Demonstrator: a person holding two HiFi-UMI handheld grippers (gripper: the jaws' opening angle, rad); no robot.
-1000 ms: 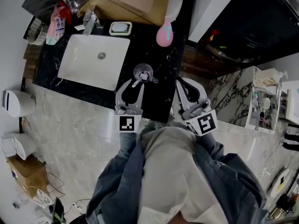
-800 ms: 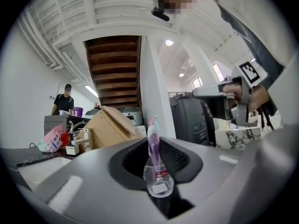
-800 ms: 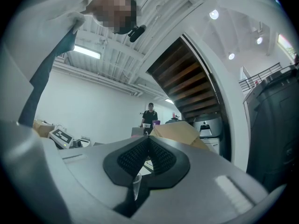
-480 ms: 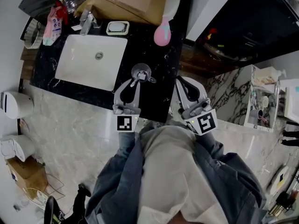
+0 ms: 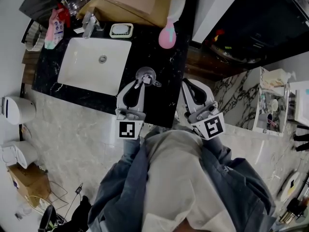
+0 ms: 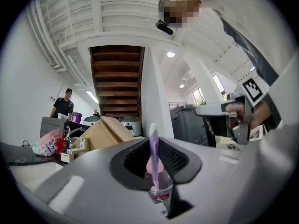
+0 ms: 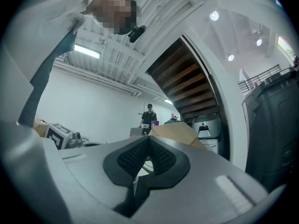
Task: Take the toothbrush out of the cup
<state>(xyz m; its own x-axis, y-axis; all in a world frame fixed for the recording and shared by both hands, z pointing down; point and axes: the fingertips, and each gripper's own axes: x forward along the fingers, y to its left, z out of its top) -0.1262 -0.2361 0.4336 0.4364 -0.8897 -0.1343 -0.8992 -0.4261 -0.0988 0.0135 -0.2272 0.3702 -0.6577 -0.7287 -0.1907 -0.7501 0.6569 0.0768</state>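
Toothbrush in cup, L tool jaws just closed on it

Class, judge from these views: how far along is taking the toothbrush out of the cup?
Done: the left gripper has just been closing its jaws and now pinches the toothbrush. In hand: pulling it up, since its lower end sits inside the cup. Left: drawing it fully clear. The right gripper, shut and empty, hangs alongside.

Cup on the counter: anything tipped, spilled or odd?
Nothing stands out: the cup sits upright on the counter, the toothbrush stands near upright in it, and no spill shows.
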